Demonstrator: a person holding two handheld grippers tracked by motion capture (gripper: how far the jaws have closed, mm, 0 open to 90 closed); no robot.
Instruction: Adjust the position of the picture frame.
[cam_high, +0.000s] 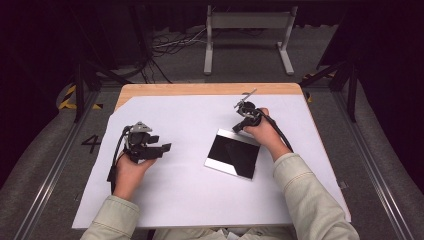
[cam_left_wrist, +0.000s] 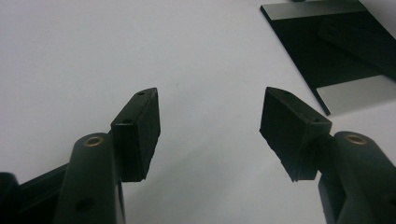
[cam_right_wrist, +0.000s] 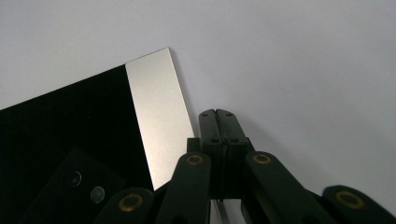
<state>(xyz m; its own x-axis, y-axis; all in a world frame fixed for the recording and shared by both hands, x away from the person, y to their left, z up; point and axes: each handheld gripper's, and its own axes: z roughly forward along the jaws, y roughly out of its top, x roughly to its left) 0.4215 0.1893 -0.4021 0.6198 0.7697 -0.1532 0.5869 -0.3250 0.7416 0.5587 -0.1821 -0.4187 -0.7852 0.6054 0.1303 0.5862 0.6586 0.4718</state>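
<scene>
A square plate (cam_high: 233, 153) with a glossy black face and silver bands along two edges lies flat on the white sheet, right of centre. My right gripper (cam_high: 235, 129) is shut with nothing between its jaws, its tips at the plate's far corner. In the right gripper view the shut jaws (cam_right_wrist: 215, 113) sit just beside the silver band (cam_right_wrist: 159, 116) of the plate (cam_right_wrist: 70, 126). My left gripper (cam_high: 161, 144) rests on the sheet at the left, open and empty, pointing toward the plate. In the left gripper view the open jaws (cam_left_wrist: 210, 95) frame bare sheet, with the plate (cam_left_wrist: 336, 51) at the upper right.
The white sheet (cam_high: 190, 185) covers most of a wooden table (cam_high: 210, 89). Beyond the table's far edge a white metal stand (cam_high: 247, 22) and cables (cam_high: 170, 45) are on the floor. Metal rails (cam_high: 60, 160) run along both sides.
</scene>
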